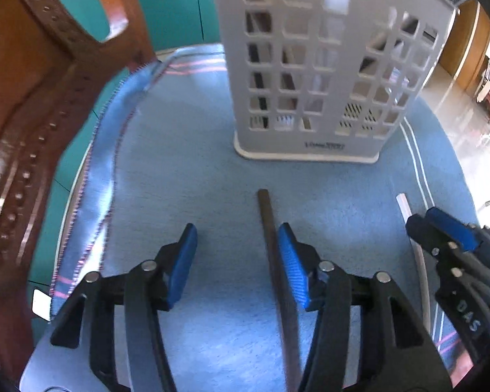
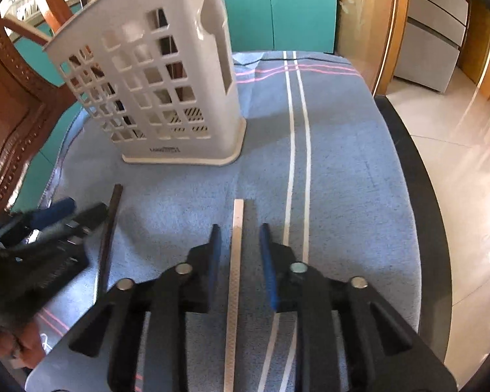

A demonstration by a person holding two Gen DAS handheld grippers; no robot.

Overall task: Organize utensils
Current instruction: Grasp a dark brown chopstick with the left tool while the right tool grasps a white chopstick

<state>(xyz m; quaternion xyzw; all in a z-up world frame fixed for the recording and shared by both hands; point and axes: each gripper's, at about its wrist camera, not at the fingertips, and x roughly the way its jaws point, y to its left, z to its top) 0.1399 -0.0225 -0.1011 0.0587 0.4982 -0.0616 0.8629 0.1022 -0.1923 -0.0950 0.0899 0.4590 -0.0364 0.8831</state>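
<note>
Between the pads of the right claw (image 2: 238, 254) lies a pale chopstick (image 2: 236, 277), flat on the blue cloth (image 2: 349, 196) over the desk, w/ a clear gap each side: jaws narrow but not pressing, so nothing's held yet. Its long axis runs straight along the claw's line, far tip ahead of the fingertips and pointing roughly toward the white slotted holder (image 2: 153, 98), which stands upright ahead and to the left; the near end disappears under the claw body. Left claw (image 1: 238, 261) is about half open and empty. A dark chopstick (image 1: 271, 245) lies lengthwise just inside its right-hand pad (image 1: 294, 271), close enough that I can't tell if it touches, w/ lots of free space toward the other pad. That stick's far tip also points ahead toward the holder, leaning slightly left as it goes. Both sticks prob. light, stiff, thin and smooth, so likely slippery and prone to rolling or pivoting in a pinch; the soft cloth gives a bit, which should help the pads get down beside them. Best hold, I'd say, is across the width, around mid-length or a bit toward the far end, so the stick doesn't droop or swing when tipped upright for the holder. Left claw probably needs to shift so the dark stick sits centred before closing. Holder already has some dark and pale items showing thru its slots; can't tell which compartment.
</note>
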